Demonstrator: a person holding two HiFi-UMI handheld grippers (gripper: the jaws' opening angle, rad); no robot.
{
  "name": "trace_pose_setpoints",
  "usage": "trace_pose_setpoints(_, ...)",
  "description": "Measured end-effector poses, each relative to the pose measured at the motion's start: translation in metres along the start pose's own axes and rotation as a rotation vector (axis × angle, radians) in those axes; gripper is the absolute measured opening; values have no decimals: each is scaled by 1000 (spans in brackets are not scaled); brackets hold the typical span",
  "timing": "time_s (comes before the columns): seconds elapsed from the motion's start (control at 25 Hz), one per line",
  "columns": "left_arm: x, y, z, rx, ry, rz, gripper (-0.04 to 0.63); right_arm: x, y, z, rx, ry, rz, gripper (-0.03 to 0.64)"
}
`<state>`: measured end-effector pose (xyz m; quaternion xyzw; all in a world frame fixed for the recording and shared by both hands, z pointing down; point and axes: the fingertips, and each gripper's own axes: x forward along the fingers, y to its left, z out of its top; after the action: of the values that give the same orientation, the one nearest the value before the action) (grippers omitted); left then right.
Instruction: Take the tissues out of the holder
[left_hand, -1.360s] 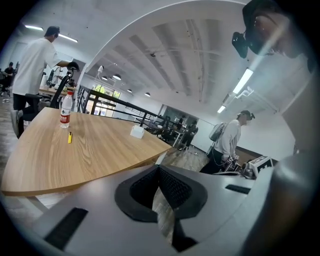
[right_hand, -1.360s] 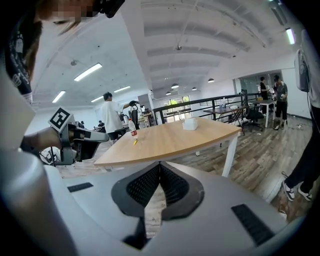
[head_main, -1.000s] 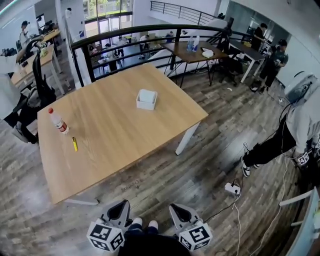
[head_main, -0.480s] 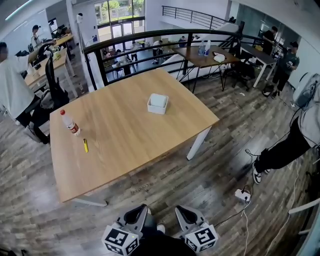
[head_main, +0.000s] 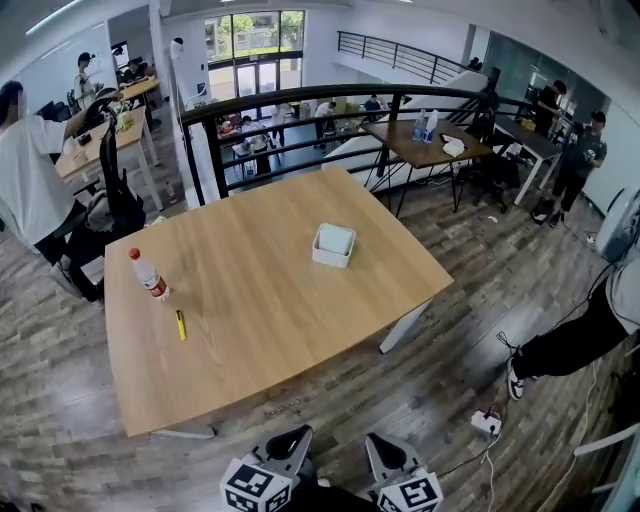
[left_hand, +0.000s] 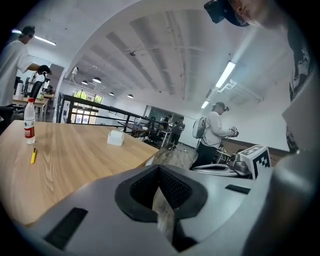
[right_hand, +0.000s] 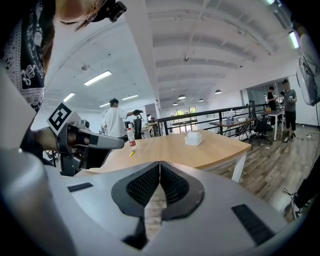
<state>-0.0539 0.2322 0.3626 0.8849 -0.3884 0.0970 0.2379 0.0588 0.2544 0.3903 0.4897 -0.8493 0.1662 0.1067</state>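
A white square tissue holder (head_main: 333, 245) with tissues in it stands on the far right part of the wooden table (head_main: 260, 310). It also shows small and far off in the left gripper view as the holder (left_hand: 115, 137) and in the right gripper view as the holder (right_hand: 193, 138). My left gripper (head_main: 290, 441) and right gripper (head_main: 382, 447) hang side by side at the bottom edge of the head view, well short of the table's near edge. Both have their jaws pressed together with nothing between them.
A plastic bottle (head_main: 149, 274) with a red cap and a yellow pen (head_main: 181, 325) lie on the table's left side. A black railing (head_main: 300, 100) runs behind the table. People stand at the left and right. A power strip (head_main: 486, 423) and cables lie on the floor at right.
The table and holder have shifted to the right and lower in the head view, and both grippers sit lower and further right at the bottom edge.
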Motion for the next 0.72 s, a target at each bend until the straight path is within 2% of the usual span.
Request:
trace_pose_setpoints(0.2, 14, 21, 36, 30, -30, -46, 6, 29, 5, 28, -10, -9, -1, 11)
trace_pose_setpoints(0.36, 27, 40, 46, 24, -50, -52, 5, 52, 0, 32, -10, -15, -10, 11)
trace_pose_setpoints(0.48, 27, 57, 47, 13, -56, -28, 6, 70, -1, 33, -5, -19, 3, 12)
trace_pose_setpoints(0.72, 8, 87, 46, -25, -67, 73, 6, 96, 17, 34, -21, -4, 85, 12)
